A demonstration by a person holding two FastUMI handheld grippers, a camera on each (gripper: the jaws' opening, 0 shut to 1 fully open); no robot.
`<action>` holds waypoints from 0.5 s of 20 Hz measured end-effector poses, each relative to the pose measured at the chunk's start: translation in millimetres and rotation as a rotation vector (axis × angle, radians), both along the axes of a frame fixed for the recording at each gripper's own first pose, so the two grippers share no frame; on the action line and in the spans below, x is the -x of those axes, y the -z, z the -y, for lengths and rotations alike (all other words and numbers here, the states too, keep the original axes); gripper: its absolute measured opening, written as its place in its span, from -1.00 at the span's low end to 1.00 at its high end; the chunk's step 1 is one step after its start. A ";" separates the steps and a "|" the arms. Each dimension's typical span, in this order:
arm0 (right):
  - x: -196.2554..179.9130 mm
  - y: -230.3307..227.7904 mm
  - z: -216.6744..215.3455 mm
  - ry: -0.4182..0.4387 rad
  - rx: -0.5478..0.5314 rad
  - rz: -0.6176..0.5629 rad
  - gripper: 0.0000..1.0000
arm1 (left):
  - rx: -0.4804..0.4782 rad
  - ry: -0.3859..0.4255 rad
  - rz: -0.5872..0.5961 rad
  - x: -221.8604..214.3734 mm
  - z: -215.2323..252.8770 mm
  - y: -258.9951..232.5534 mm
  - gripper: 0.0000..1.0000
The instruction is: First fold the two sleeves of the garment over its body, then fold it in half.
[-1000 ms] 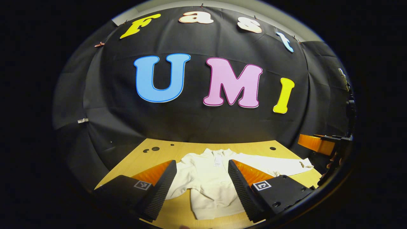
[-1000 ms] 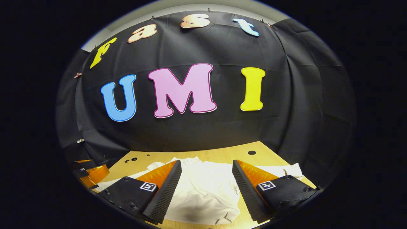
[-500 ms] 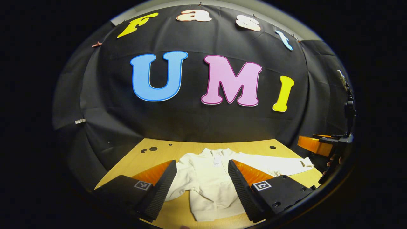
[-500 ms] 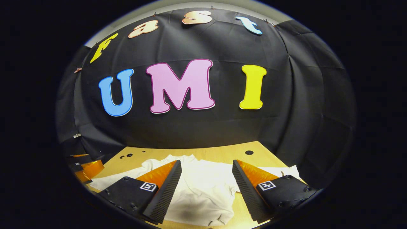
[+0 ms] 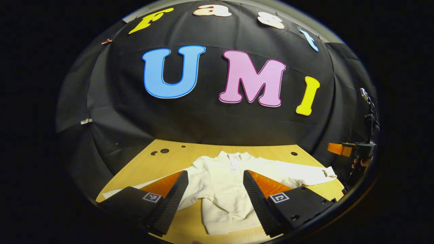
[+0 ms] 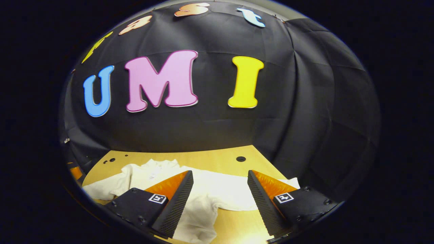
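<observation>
A white long-sleeved garment (image 5: 220, 183) lies flat on the wooden table (image 5: 162, 162), collar toward the wall, both sleeves spread out sideways. My left gripper (image 5: 213, 203) hovers open over its body, nothing between the fingers. One sleeve (image 5: 305, 176) stretches right toward my right gripper (image 5: 340, 149), held by a hand at the table's right end. In the right gripper view, my right gripper (image 6: 220, 203) is open above that sleeve (image 6: 234, 193), and the garment (image 6: 152, 176) with its collar lies to the left.
The black cloth wall rises just behind the table (image 6: 217, 162). Small round holes (image 5: 165, 150) mark the tabletop's far corners, with one more hole (image 6: 241, 159) near the sleeve. Bare wood shows beside and in front of the garment.
My right gripper has shifted to the right, from over the garment's body to over the outstretched sleeve. My left gripper has tipped slightly, still over the body. Both stay open.
</observation>
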State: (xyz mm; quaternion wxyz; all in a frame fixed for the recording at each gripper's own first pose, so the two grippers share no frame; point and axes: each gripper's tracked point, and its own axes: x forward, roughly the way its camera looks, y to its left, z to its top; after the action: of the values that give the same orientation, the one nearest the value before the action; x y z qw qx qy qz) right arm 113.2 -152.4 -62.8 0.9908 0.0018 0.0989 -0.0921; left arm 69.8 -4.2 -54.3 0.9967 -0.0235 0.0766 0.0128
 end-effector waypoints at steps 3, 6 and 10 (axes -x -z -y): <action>-10.9 13.3 48.4 0.092 -0.030 -0.039 0.96 | 0.020 -0.042 -0.026 -2.9 -10.5 10.2 0.99; -24.8 44.9 112.0 0.212 -0.017 -0.114 0.96 | 0.038 -0.106 -0.089 -1.8 -28.9 34.4 1.00; -40.7 99.5 177.4 0.320 -0.039 -0.243 0.97 | 0.030 -0.148 -0.133 -4.1 -35.8 52.1 0.99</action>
State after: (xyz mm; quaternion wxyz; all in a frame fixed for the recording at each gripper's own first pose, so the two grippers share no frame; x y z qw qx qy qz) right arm 153.9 -329.9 -162.3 0.9441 0.0257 0.2179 -0.2460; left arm 73.9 31.6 -106.4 0.9853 -0.0429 0.1409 0.0869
